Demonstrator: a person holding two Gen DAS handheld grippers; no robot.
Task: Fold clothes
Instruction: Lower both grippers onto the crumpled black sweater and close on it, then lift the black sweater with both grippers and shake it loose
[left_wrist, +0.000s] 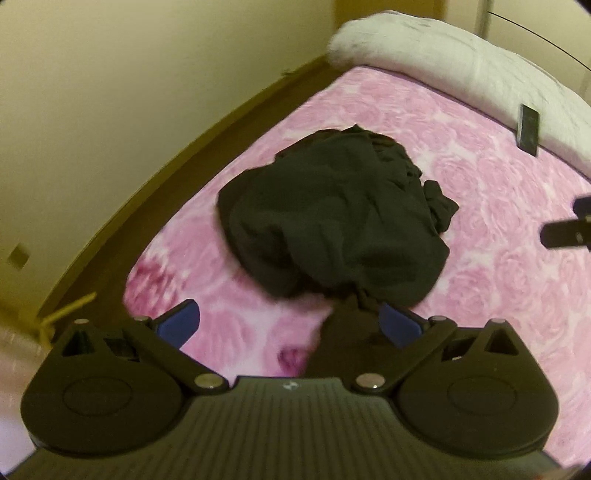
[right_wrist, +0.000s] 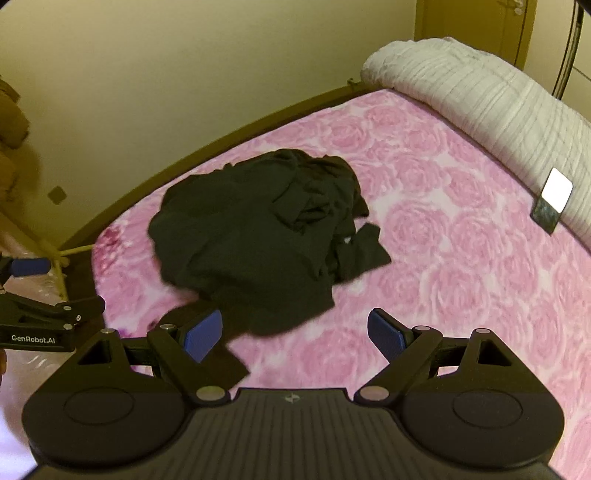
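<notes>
A crumpled black garment lies in a heap on the pink rose-patterned bed; it also shows in the right wrist view. My left gripper is open, its blue pads wide apart, with a near flap of the garment lying beside its right pad. It shows at the left edge of the right wrist view. My right gripper is open and empty just in front of the garment's near edge; its dark tip shows at the right edge of the left wrist view.
A rolled white quilt lies along the far right side of the bed. A phone leans against it, also in the left wrist view. A wooden bed frame and a cream wall run along the left.
</notes>
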